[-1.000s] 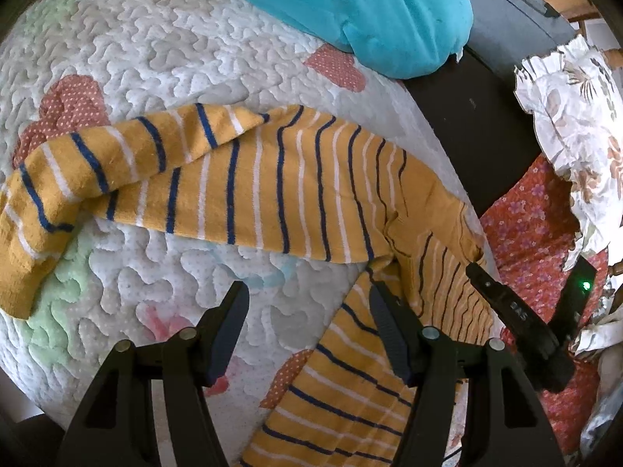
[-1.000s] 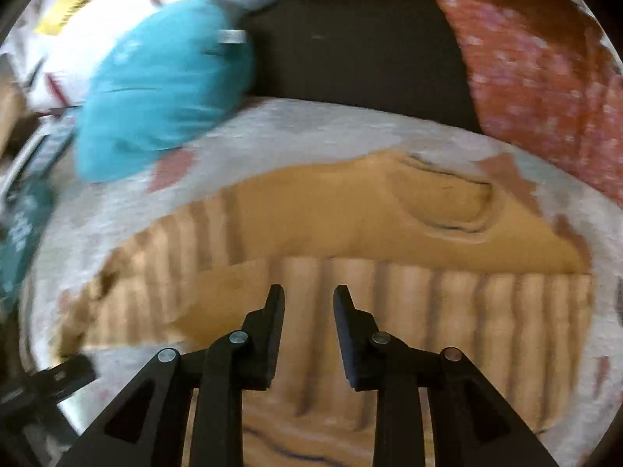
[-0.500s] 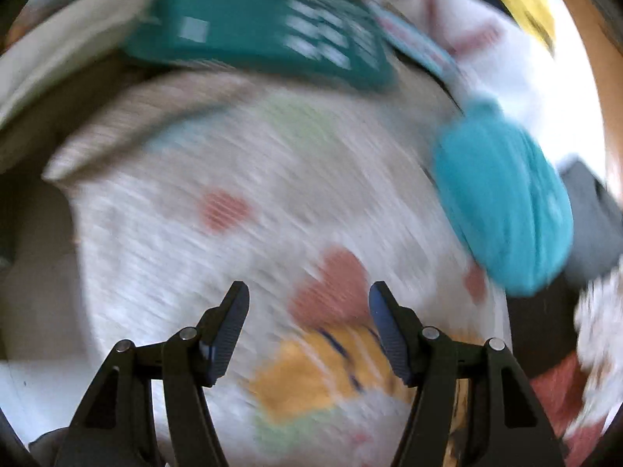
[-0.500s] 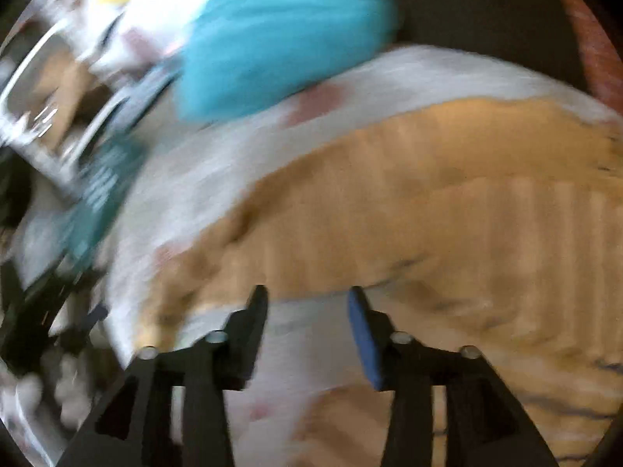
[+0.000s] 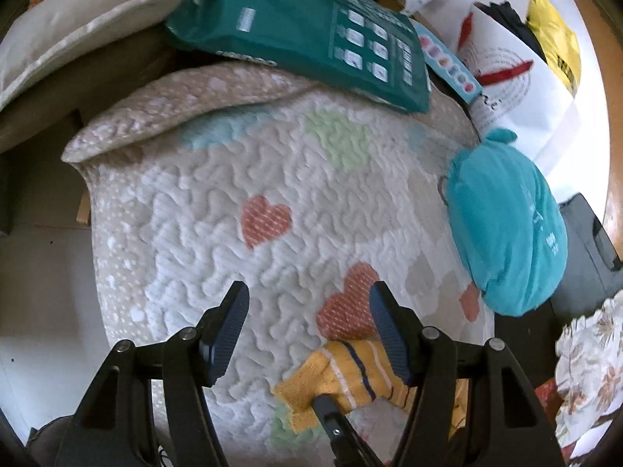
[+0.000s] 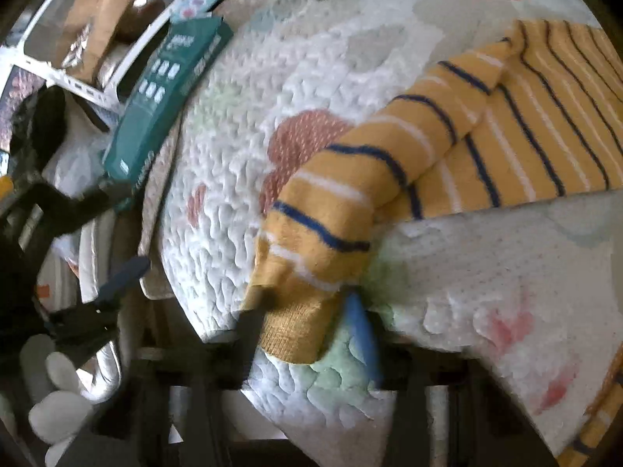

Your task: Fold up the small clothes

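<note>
Quilted white fabric, stitched in wavy lines and printed with coral, green and blue hearts, makes up the padded mat (image 5: 218,233) that fills both views and carries everything else. On it lies the mustard-yellow striped garment (image 6: 545,132), its body spread flat toward the right of the right wrist view, with navy and white stripes running across it; one sleeve (image 6: 389,163) reaches down and to the left toward the mat's near edge. A teal bundle of cloth (image 5: 506,229) sits at the mat's far right edge in the left wrist view, well apart from the sleeve, and a dark green package (image 5: 303,27) rests on the mat's upper edge. The left gripper (image 5: 307,330) hangs over bare quilt with its jaws apart and nothing between them; the sleeve's cuff (image 6: 300,323) lies just below and to the right of them, partly behind the right-hand finger. The right gripper (image 6: 307,323), blurred, has its jaws closing on that cuff: the ribbed end sits between the dark finger on the left and the blue pad (image 6: 362,334) on the right, and in the left wrist view a finger tip presses on the cuff.
</note>
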